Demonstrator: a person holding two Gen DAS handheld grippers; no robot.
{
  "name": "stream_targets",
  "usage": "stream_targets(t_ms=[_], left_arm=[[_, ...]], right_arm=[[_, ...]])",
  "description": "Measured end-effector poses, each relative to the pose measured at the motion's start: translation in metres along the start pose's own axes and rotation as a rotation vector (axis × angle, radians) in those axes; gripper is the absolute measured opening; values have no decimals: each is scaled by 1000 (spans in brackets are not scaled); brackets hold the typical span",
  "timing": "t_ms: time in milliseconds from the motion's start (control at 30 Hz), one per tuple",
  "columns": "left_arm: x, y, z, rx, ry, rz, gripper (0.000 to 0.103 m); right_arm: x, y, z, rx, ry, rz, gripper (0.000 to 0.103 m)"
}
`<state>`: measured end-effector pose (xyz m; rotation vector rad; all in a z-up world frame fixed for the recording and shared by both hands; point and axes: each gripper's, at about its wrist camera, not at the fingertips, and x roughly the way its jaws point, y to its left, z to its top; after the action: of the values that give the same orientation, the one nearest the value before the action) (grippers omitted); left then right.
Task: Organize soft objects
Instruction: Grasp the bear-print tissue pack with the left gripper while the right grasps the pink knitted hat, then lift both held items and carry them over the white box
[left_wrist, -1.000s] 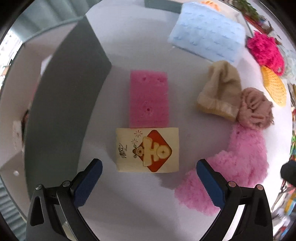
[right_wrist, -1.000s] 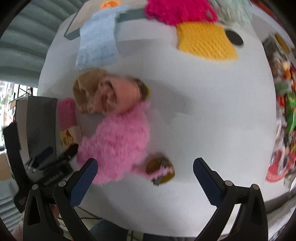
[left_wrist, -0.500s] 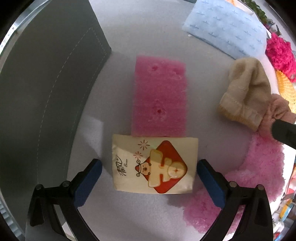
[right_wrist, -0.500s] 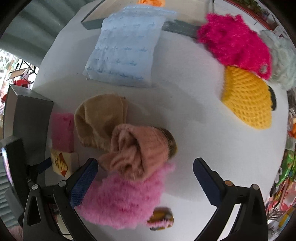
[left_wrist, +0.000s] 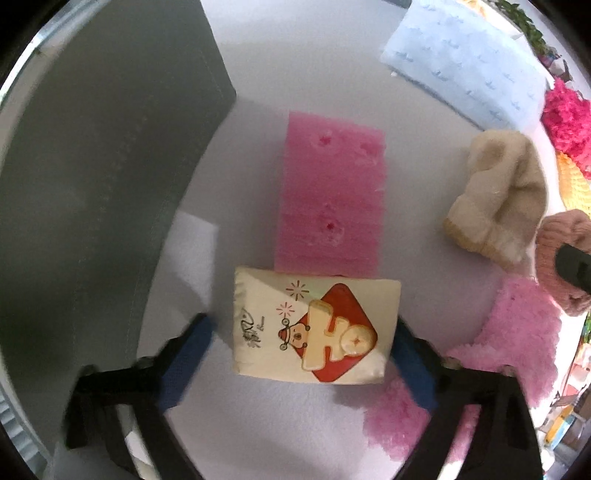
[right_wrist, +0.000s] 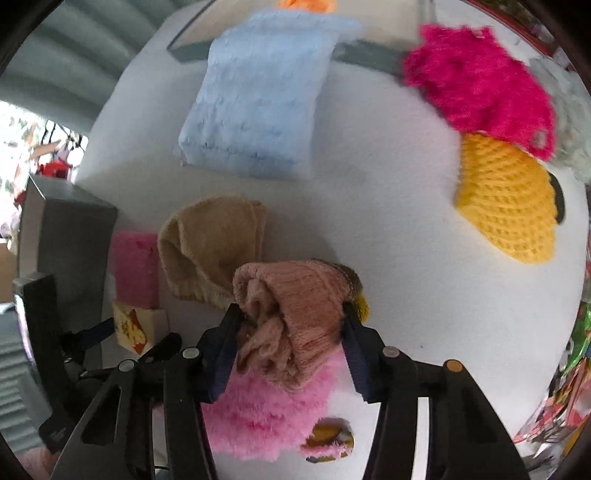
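A cream tissue pack (left_wrist: 314, 328) with a red diamond print lies on the white table, touching the near end of a pink sponge (left_wrist: 330, 199). My left gripper (left_wrist: 303, 343) points straight down over the pack, and its jaws are closing around it. The right pad meets the pack's edge; a sliver of gap shows at the left pad. My right gripper (right_wrist: 291, 332) is closing on a peach-pink knitted hat (right_wrist: 295, 306), with both pads pressing into its sides. That hat rests on a fluffy pink piece (right_wrist: 266, 413) beside a beige hat (right_wrist: 210, 254).
A grey box (left_wrist: 92, 184) stands left of the sponge. At the back lie a light blue cloth (right_wrist: 258, 103), a magenta fluffy piece (right_wrist: 476, 81) and a yellow crochet piece (right_wrist: 509, 206). Bare white table (right_wrist: 406, 258) lies to the right of the hats.
My right gripper swung over the peach-pink hat and its jaws closed onto it. My left gripper came down closer to the tissue pack and its jaws narrowed.
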<state>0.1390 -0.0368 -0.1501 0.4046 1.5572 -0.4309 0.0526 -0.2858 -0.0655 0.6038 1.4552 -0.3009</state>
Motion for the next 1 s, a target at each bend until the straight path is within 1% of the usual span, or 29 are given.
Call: stream_targets(t_ms=[33, 100, 233, 300, 400, 533, 633, 700, 867, 900, 933, 1000], left_arm=[[-7, 7, -2, 14, -2, -1, 75], [-9, 12, -5, 19, 23, -19, 75], [-19, 19, -11, 8, 19, -16, 75], [-29, 18, -17, 16, 5, -21, 75], [-44, 13, -25, 54, -21, -23, 75], [-65, 10, -33, 60, -50, -72, 75], [-84, 7, -42, 99, -77, -83, 75], [-96, 9, -48, 115, -89, -104, 75], [-127, 13, -74, 135, -130, -137, 75], [-134, 17, -78, 140, -139, -134, 75], [-139, 8, -88, 143, -148, -127, 75], [-145, 9, -101, 144, -162, -119, 75]], right_arm=[[-3, -4, -4, 19, -14, 9, 56], [-14, -12, -12, 55, -33, 26, 56], [-31, -23, -28, 89, -48, 56, 56], [-38, -25, -35, 92, -55, 67, 56], [-46, -25, -49, 91, -56, 82, 56], [-57, -27, -66, 101, -58, 91, 56], [-66, -29, -78, 123, -60, 99, 56], [-70, -26, -86, 123, -61, 107, 56], [-77, -19, -111, 118, -55, 110, 56], [-78, -18, -116, 122, -53, 110, 56], [-79, -17, -122, 124, -47, 112, 56], [-79, -13, -131, 120, -32, 119, 56]])
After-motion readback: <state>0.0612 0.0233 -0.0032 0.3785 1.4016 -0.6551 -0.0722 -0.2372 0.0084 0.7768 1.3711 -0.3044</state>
